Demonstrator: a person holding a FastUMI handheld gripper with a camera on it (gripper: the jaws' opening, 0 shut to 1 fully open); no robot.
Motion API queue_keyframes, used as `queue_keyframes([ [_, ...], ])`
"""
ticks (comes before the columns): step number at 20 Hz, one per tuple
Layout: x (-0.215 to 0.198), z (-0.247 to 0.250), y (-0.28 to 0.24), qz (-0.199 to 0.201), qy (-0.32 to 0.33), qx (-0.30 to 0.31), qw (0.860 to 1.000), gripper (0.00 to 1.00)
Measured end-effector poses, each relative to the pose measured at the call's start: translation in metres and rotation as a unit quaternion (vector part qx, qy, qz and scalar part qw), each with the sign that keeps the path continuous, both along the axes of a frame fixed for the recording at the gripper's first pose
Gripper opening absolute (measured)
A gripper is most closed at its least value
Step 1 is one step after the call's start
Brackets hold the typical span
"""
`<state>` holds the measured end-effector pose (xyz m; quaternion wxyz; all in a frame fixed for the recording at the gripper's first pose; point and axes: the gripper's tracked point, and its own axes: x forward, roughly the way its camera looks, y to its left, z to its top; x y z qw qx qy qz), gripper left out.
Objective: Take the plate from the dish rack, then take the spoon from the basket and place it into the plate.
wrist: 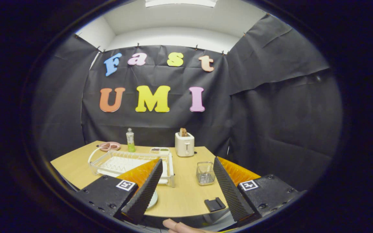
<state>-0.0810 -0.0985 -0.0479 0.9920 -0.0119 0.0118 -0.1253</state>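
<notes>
tongs (186, 194): wide open, holding nothing | plate (153, 199): flat on counter (186, 197) beside left finger, out of dish rack (131, 163) | spoon: not discernible in basket (205, 173); probably light, stiff, slippery, so grip the handle

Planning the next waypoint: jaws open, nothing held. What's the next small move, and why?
Probably ease the gripper forward toward the wire basket, just ahead between the open jaws. The dish rack looks empty and a plate edge already lies on the table near the jaws, so the spoon seems next, though I can't make it out from here.
</notes>
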Motion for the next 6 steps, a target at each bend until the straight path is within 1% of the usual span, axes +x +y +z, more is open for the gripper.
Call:
queue_keyframes([
  [2, -0.0012, 0.0018, -0.0053, -0.009, -0.012, 0.006, 1.0, 1.0],
  [6, 0.0006, -0.0063, -0.0076, -0.001, -0.002, 0.014, 1.0, 1.0],
])
